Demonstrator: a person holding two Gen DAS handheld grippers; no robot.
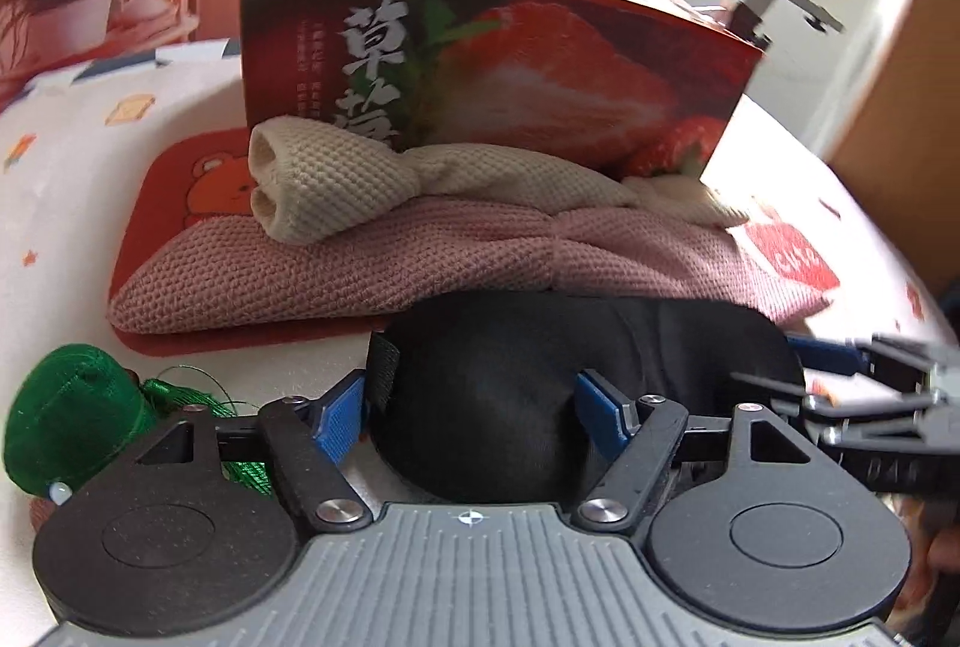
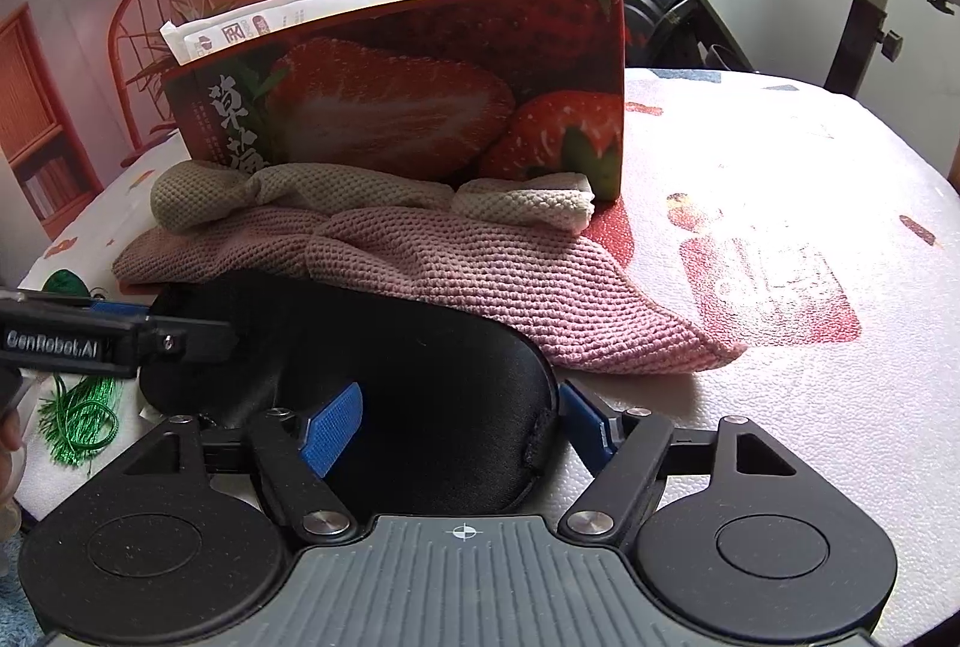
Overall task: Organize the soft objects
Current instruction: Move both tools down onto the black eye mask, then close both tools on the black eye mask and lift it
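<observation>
Each camera sits on its own gripper and looks forward and down along the blue fingers, very close to the table (image 2: 780,203). The left view looks from the left side, the right view from the right. Both see the strawberry box (image 1: 510,65) at the back, the black sleep mask (image 2: 390,347), and each other's gripper.
</observation>
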